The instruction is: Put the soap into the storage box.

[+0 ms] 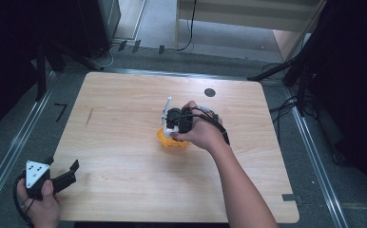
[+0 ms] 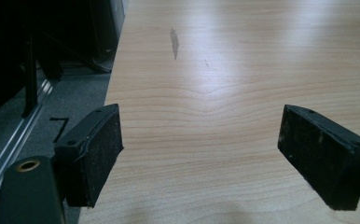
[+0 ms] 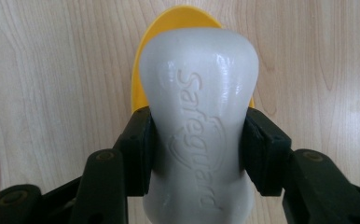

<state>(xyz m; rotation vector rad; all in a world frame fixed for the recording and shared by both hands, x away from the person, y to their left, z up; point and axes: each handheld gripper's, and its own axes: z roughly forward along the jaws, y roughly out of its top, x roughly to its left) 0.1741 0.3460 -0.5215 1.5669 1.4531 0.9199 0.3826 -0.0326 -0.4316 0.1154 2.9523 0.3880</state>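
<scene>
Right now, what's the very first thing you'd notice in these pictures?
The white soap bar jumps out: the right gripper squeezes it between its black jaws, just above a yellow dish at the middle of the wooden table. At the near left corner, the left gripper waits with its jaws wide open.

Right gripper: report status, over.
Right gripper shut on white soap bar, above yellow plastic dish. Left gripper open, idle over wooden table. Nothing obstructing.

You are holding a black left gripper (image 1: 63, 176) bearing a grey three-cornered plate (image 1: 35, 173), its black cable (image 1: 20, 205) trailing; your forearms are showing bare.
</scene>
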